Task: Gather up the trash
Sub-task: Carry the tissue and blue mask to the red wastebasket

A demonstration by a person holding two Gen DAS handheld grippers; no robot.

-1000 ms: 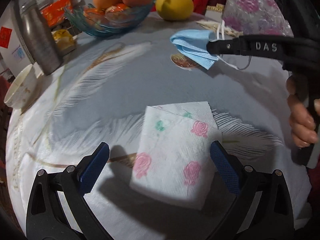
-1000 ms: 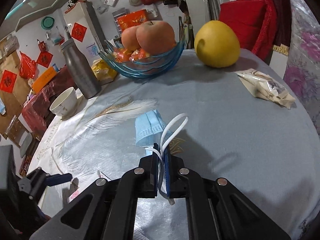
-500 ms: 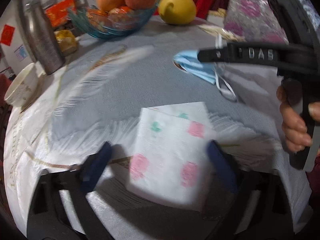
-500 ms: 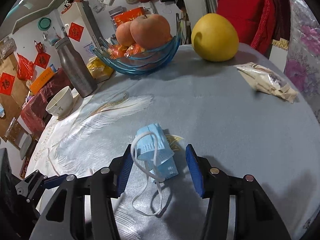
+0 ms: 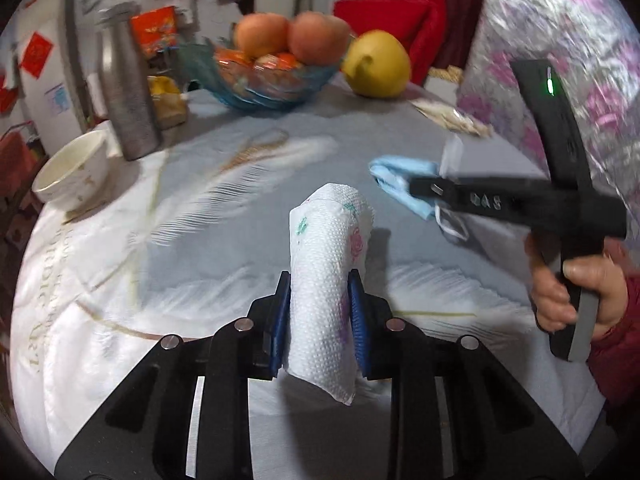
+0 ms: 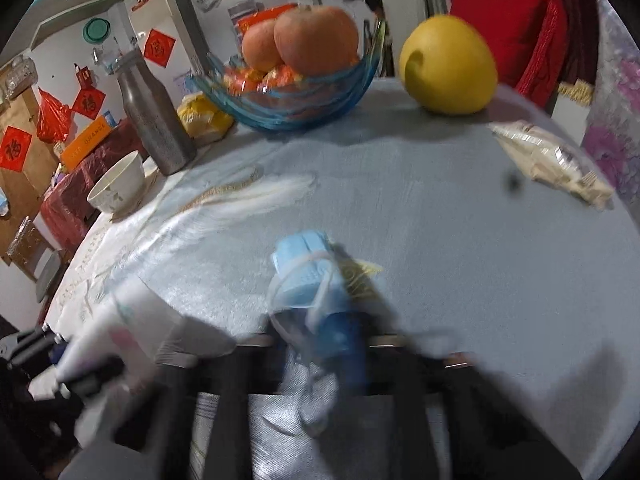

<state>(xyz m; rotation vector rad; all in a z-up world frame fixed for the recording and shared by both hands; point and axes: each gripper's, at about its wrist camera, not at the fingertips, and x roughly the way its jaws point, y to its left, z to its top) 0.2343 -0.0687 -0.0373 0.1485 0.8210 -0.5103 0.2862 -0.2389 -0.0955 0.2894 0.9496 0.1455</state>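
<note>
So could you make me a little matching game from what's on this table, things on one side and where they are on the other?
Things:
1. flowered paper napkin
2. blue face mask
3. apples
4. white bowl

Places:
a. in the blue glass dish
b. beside the metal bottle
c. pinched in the left gripper
d. pinched in the right gripper

Pairs: 1-c, 2-d, 3-a, 4-b.

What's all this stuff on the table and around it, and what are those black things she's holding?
paper napkin: 1, white with pink flowers, pinched in left tool
face mask: 1, blue, pinched in right tool
wrapper: 1, beige, far right of table
pomelo: 1, yellow, beside bowl
fruit bowl: 1, blue glass, far side
apples: 2, orange-red, in fruit bowl
bottle: 1, grey, left
cup: 1, white, left edge
left tool: black, shut
right tool: black, shut
</note>
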